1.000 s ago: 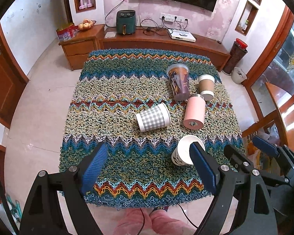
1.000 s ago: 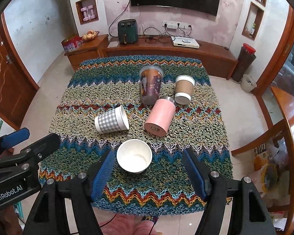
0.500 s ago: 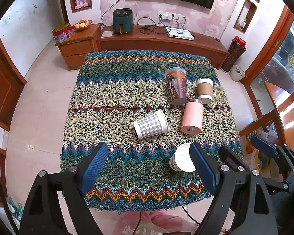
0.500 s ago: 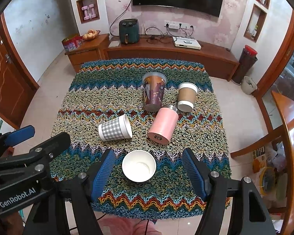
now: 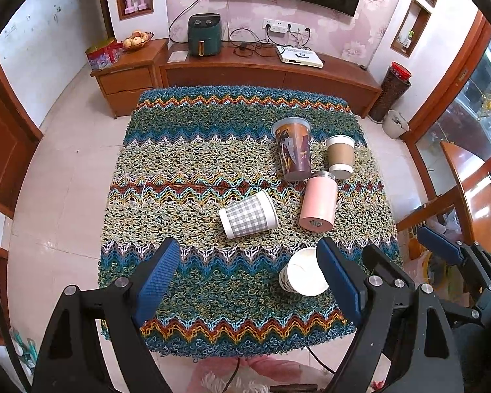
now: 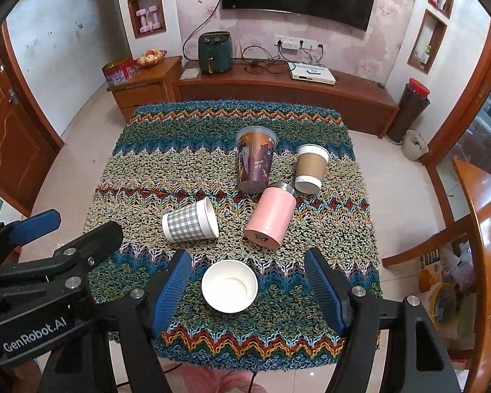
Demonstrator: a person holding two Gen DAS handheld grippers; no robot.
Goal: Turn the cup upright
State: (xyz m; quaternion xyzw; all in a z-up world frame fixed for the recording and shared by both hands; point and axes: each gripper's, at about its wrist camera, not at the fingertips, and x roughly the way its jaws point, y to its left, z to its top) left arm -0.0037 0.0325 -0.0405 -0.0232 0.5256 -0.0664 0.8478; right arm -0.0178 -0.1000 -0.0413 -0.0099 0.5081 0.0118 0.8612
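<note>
Several cups lie on their sides on a table with a knitted zigzag cloth (image 5: 186, 150). A white paper cup (image 6: 229, 286) lies nearest, mouth toward me; it also shows in the left wrist view (image 5: 302, 273). Behind it lie a grey checked cup (image 6: 190, 220), a pink tumbler (image 6: 271, 216), a brown paper cup (image 6: 311, 167) and a tall dark printed cup (image 6: 255, 162). My right gripper (image 6: 250, 290) is open, held above the near table edge, its fingers framing the white cup. My left gripper (image 5: 245, 283) is open and empty to the left of it.
A wooden TV cabinet (image 6: 278, 91) with a green air fryer (image 6: 214, 52) stands behind the table. A wooden chair (image 6: 474, 229) is at the right. Tiled floor surrounds the table.
Both grippers have pulled back and up, so the table and cups look smaller and farther. The cups have not moved. Both grippers stay open.
</note>
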